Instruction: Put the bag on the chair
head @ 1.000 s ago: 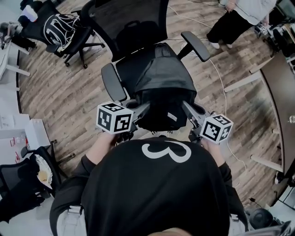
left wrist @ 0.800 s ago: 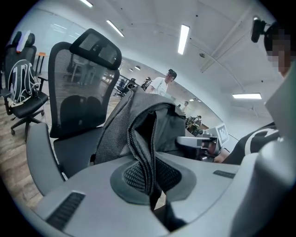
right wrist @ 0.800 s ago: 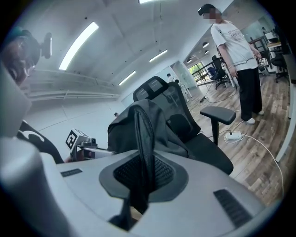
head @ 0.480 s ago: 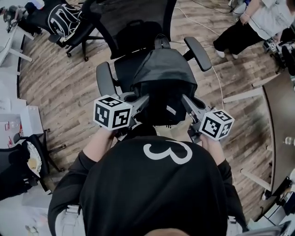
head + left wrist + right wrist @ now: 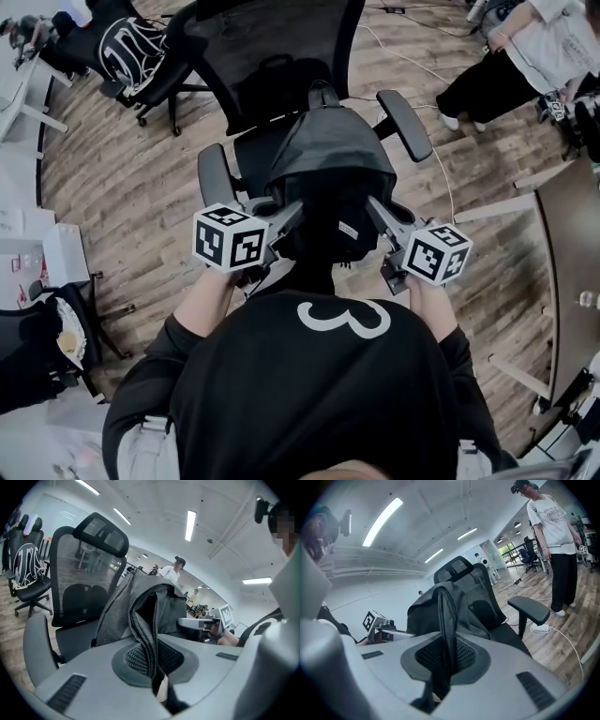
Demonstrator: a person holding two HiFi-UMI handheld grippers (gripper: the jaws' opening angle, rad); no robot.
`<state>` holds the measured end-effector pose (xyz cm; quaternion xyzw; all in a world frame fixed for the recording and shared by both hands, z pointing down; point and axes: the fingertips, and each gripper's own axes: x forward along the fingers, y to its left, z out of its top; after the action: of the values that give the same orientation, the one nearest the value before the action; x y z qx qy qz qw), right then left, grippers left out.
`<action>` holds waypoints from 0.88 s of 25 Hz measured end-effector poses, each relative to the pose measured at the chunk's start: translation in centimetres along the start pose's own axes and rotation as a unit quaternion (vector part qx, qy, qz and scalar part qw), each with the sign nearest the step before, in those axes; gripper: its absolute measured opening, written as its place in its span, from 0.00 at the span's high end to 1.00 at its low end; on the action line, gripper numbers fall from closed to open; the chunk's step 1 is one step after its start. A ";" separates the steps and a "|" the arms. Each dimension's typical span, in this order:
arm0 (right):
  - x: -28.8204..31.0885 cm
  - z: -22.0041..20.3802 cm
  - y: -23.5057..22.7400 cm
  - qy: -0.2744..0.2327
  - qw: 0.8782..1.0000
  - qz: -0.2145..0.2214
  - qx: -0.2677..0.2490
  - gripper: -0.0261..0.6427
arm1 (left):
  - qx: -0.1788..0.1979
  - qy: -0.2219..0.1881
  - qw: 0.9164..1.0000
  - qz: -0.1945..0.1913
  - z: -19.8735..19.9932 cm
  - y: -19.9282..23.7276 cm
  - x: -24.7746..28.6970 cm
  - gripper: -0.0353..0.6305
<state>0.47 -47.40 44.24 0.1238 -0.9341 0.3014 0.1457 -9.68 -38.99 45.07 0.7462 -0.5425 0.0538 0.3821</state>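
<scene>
A black backpack (image 5: 328, 173) hangs upright over the seat of a black mesh office chair (image 5: 272, 56), between its two armrests. My left gripper (image 5: 286, 212) is shut on a strap (image 5: 143, 634) at the bag's left side. My right gripper (image 5: 373, 208) is shut on the other strap (image 5: 446, 630) at its right side. In the left gripper view the bag (image 5: 154, 604) rises in front of the chair's backrest (image 5: 84, 573). In the right gripper view the bag (image 5: 433, 604) stands beside an armrest (image 5: 529, 609). The bag hides the seat, so whether it rests there I cannot tell.
A second chair (image 5: 127, 52) with a black-and-white bag stands at the far left. A person (image 5: 511, 52) stands at the far right by a desk edge (image 5: 562, 234). A white cable (image 5: 441, 150) lies on the wooden floor. White shelving (image 5: 37, 272) is at my left.
Both grippers have carried the bag slightly farther over the seat toward the backrest. Both grips have held. The person at the far right has shifted.
</scene>
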 end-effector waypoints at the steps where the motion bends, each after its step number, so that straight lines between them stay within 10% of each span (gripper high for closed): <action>1: 0.4 0.2 -0.3 0.001 1.000 0.000 -0.001 0.89 | 0.000 -0.001 1.000 0.003 0.3 0.4 0.2 0.91; 22: 13.8 6.6 -6.8 0.064 0.998 0.024 -0.001 0.89 | -0.040 0.004 0.999 0.015 8.0 12.5 4.8 0.91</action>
<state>-11.48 -58.68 47.47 0.0817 -0.9259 0.3109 0.1985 -21.02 -49.23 48.24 0.7219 -0.5537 0.0413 0.4130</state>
